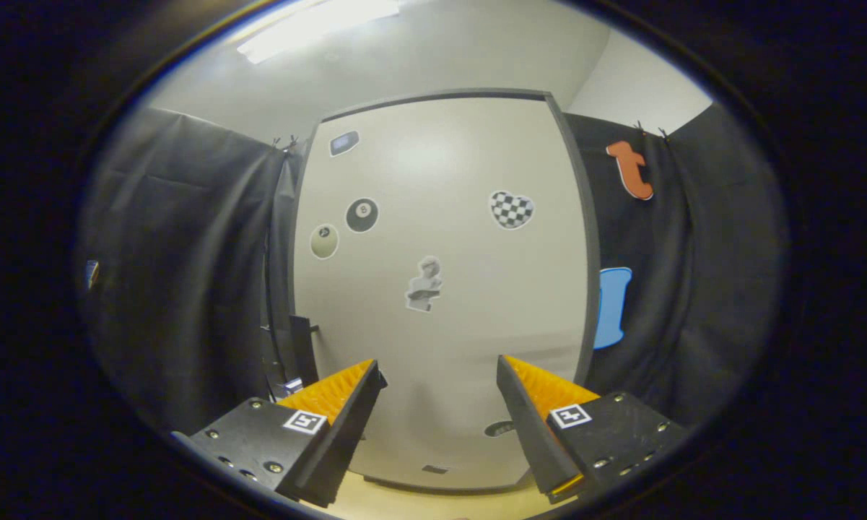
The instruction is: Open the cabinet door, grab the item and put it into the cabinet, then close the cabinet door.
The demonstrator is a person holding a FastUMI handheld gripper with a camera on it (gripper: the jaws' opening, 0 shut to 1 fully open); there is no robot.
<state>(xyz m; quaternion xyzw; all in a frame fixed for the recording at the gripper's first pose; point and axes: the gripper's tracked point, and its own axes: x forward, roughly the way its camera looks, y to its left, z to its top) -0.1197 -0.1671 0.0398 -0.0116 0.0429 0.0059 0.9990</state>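
cabinet door [440, 289] | pale, stickered, dark-framed | closed | beyond open claw [440, 375]

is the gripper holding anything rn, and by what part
Nothing is held: the gripper is open, its fingers apart with only the closed cabinet door beyond them.

Cabinet door [476, 303] ahead, beyond parted jaws

Gripper camera faces the closed cabinet door [440, 289] head-on, near, angled slightly upward
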